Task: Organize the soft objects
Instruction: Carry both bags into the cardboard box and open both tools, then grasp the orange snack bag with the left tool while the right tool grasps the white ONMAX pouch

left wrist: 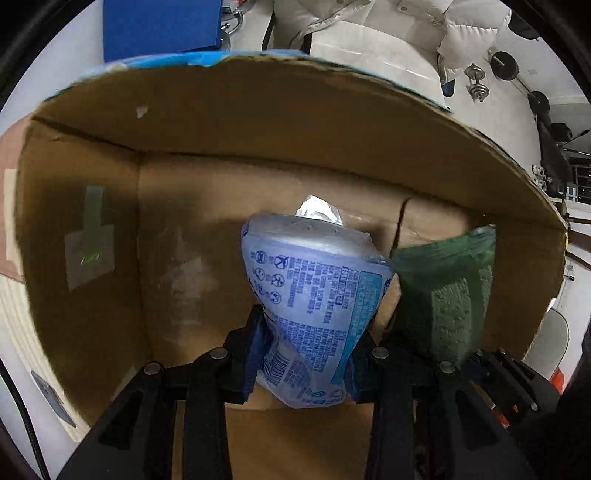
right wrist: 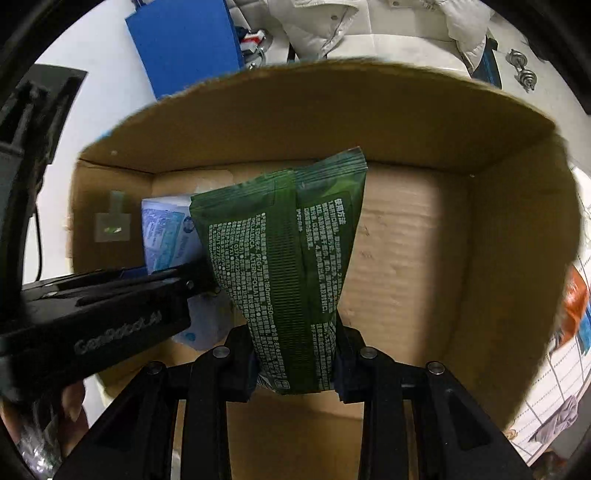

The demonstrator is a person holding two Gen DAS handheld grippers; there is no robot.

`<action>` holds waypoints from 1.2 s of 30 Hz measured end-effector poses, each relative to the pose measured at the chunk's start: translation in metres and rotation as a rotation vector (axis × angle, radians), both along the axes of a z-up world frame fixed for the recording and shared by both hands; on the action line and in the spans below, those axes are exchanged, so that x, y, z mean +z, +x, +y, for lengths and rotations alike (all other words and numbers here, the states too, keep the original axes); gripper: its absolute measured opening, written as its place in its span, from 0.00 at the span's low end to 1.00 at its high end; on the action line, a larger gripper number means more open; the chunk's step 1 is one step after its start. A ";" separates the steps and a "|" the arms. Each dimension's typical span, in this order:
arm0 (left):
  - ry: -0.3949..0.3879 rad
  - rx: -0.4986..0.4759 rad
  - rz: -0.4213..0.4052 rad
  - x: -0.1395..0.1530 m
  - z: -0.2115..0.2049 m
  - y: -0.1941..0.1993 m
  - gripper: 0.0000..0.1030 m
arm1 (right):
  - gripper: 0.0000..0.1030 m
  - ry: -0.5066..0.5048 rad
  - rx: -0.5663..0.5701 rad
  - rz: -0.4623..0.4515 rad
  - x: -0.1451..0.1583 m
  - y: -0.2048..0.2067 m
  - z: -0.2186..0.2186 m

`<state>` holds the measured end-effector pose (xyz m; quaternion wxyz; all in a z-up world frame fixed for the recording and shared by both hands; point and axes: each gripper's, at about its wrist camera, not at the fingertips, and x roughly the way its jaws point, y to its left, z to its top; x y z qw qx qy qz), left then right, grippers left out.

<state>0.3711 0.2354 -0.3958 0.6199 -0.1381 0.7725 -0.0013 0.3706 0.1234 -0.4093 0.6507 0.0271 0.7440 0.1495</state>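
My left gripper [left wrist: 308, 354] is shut on a light blue soft pack [left wrist: 314, 299] and holds it upright inside an open cardboard box [left wrist: 258, 122]. My right gripper [right wrist: 295, 363] is shut on a dark green soft pack [right wrist: 291, 251], also held inside the box [right wrist: 424, 240]. In the left wrist view the green pack [left wrist: 447, 284] stands just right of the blue one. In the right wrist view the blue pack [right wrist: 166, 232] and the left gripper's body [right wrist: 96, 314] show to the left.
A blue board [right wrist: 184, 44] and a white puffy jacket [left wrist: 369, 33] lie beyond the box. Small dumbbells [left wrist: 478, 86] sit at the far right. A tape patch [left wrist: 88, 254] marks the box's left wall. An orange item [right wrist: 572, 306] lies right of the box.
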 end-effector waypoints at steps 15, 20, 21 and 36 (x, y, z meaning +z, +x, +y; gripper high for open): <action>0.049 -0.055 -0.047 0.013 -0.002 0.000 0.92 | 0.88 -0.049 0.037 0.011 0.000 0.003 0.013; 0.103 -0.068 -0.137 0.042 0.000 -0.023 0.96 | 1.00 -0.074 0.043 -0.048 0.022 -0.011 0.005; 0.110 -0.070 -0.154 0.041 0.005 -0.024 0.97 | 1.00 -0.077 0.040 -0.063 0.028 -0.017 0.001; 0.188 -0.028 -0.405 0.137 -0.001 -0.111 0.99 | 1.00 -0.092 -0.010 -0.261 0.117 -0.090 -0.036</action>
